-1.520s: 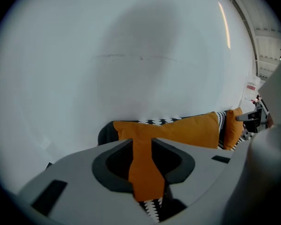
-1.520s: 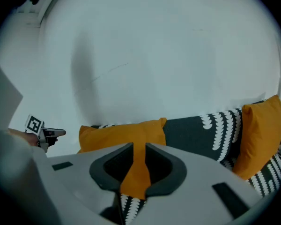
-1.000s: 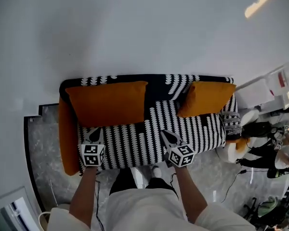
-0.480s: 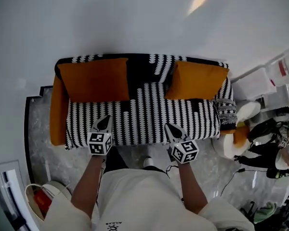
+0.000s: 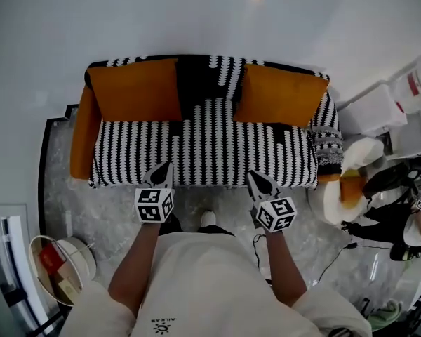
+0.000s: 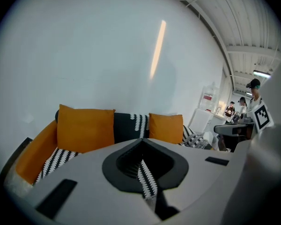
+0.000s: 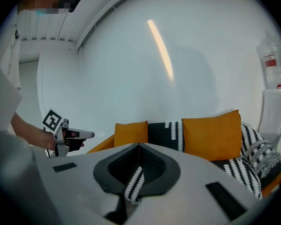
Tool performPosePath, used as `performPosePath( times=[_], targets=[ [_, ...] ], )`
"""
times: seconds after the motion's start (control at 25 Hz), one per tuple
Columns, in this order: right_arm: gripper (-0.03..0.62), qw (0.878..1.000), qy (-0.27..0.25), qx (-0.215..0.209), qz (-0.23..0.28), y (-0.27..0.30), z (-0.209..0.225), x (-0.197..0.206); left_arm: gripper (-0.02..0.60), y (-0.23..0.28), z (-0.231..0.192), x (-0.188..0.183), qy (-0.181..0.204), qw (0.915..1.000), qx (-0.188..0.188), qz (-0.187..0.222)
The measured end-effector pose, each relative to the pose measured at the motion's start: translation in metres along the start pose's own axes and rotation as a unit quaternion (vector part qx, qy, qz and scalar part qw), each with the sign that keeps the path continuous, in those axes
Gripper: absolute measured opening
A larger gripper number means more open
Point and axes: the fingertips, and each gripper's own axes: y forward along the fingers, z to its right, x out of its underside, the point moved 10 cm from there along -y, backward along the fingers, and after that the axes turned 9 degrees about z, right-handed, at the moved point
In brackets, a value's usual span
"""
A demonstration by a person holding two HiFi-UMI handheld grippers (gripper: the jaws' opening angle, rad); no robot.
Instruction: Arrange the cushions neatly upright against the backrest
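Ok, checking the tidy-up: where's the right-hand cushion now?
Head view: the right-hand cushion stands against the backrest at its right end, apart from the left cushion.

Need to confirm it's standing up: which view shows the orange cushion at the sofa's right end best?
The right gripper view: the right cushion appears large, front-on, upright against the backrest. The head view sees that cushion steeply from above; the left gripper view shows it small.

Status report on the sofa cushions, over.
Left gripper and right gripper shut, empty, near the sofa front. Left cushion and right cushion upright against backrest. Nothing in the way.
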Motion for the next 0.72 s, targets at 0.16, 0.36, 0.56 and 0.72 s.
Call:
performPosePath(
  times=[0.16,0.36,0.56,0.72],
  targets=[
    [0.025,1.0,-0.004,0.004,0.02,-0.017,-0.018,-0.005,0.018,-0.033,0.008,0.002,0.011,0.9999,-0.001,0.009],
    [0.025,0.999,-0.007,0.013,0.04,-0.034,-0.056,-0.007,0.018,-0.07,0.0,0.0,0.02,0.9995,0.007,0.024],
    [0.025,0.997,0.001,0.041,0.06,-0.057,-0.101,-0.006,0.018,-0.115,-0.022,-0.006,0.035,0.9984,0.022,0.038],
    [0.025,0.996,-0.004,0.048,0.07,-0.073,-0.134,-0.004,0.018,-0.145,-0.039,-0.005,0.028,0.998,0.029,0.048]
  ],
)
